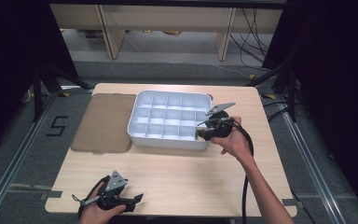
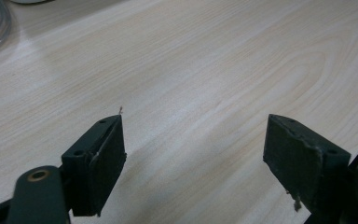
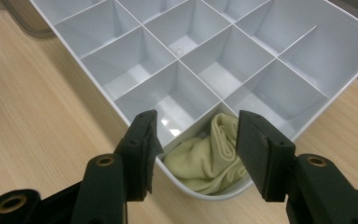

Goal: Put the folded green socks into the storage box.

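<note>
High view: right gripper (image 1: pixel 204 132) sits at the near right corner of a white divided tray (image 1: pixel 142 133), held in the person's right hand (image 1: pixel 235 142). Left gripper (image 1: pixel 131 201) rests low on the wooden surface (image 1: pixel 182 172) near its front edge, well apart from the tray, held in the left hand (image 1: pixel 98 213). A brown flat lid (image 1: pixel 103 122) lies just beside the tray on its left side.

Right gripper view: a pale yellow cloth (image 3: pixel 205 156), bunched and folded, lies in the corner compartment of the tray (image 3: pixel 349 56) nearest the camera. The fingers (image 3: pixel 142 149) stand parted on either side of that compartment, above the cloth; the pads do not press on it. The cloth rests on the compartment floor and against its walls. Neighbouring compartments show bare white bottoms. A corner of the lid (image 3: pixel 21 21) shows at the upper left of this view.

Left gripper view: fingers (image 2: pixel 100 163) spread wide with nothing between them, bare wood grain of the surface (image 2: pixel 205 74) beneath. A clear rounded edge shows at the upper left corner; cannot tell what it is.
</note>
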### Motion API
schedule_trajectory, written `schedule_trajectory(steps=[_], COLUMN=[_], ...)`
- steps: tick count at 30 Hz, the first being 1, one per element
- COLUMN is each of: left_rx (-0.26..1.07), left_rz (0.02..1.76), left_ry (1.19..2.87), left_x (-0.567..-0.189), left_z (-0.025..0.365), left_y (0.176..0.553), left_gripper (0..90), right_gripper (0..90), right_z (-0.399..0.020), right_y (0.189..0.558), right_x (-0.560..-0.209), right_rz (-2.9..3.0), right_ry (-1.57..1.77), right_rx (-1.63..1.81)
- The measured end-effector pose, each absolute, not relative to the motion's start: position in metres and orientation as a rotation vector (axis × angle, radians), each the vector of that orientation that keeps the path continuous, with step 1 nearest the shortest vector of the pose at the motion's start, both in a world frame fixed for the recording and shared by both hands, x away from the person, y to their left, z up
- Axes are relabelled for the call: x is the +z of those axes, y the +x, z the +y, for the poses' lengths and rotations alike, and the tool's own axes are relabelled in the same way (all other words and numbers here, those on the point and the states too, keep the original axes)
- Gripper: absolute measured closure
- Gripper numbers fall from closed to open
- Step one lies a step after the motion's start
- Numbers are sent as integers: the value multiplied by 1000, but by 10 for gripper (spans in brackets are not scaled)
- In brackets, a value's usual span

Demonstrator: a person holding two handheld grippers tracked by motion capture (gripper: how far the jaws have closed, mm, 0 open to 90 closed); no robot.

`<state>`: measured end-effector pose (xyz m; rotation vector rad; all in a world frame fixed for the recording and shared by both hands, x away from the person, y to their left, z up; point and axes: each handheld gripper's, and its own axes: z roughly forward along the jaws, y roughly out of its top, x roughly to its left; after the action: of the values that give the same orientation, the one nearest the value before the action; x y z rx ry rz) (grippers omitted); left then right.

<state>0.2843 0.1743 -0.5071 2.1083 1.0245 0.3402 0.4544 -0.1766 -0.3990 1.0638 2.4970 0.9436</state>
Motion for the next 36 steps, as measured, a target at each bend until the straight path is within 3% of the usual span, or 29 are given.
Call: schedule_trajectory(steps=[36], left_rx=[343], left_rz=[995], left_ry=[2132], left_x=[-506], left_z=[176], left_y=[284], left_gripper=[202], right_gripper=[343], right_z=[-175], right_y=[402], right_x=[-415], right_rz=[2471], right_ry=[1016], right_rx=[1149])
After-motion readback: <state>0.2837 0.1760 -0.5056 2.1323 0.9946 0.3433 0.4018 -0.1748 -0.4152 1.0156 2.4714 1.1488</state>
